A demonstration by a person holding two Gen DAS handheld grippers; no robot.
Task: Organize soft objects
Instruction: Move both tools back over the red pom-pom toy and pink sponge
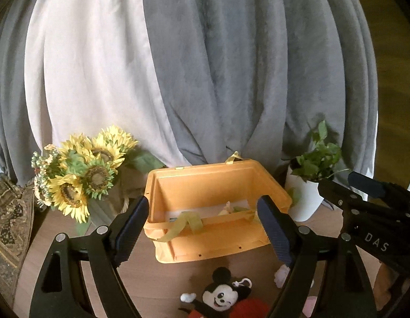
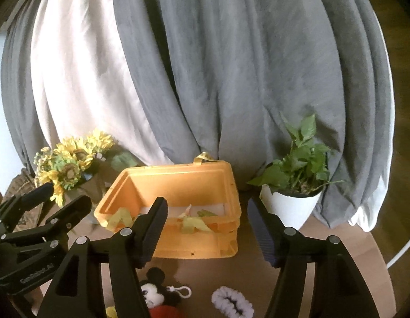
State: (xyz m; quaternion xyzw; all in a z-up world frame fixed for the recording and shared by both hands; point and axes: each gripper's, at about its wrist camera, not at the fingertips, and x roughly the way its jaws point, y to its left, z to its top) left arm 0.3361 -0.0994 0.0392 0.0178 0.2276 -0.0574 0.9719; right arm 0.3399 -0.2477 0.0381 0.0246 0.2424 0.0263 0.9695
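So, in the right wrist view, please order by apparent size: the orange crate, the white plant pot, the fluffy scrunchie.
1. orange crate, clearly largest.
2. white plant pot.
3. fluffy scrunchie, smallest, though it lies nearest the camera.

The mouse plush (image 1: 220,298) runs off the bottom edge — only head, 1 white glove and a bit of red show. The left tool's arm hides most of a pale pink thing (image 1: 281,275) on the desk (image 1: 151,278). Inside the orange crate (image 2: 183,246), the near wall covers the yellowish scraps (image 2: 190,221) — too small to name.
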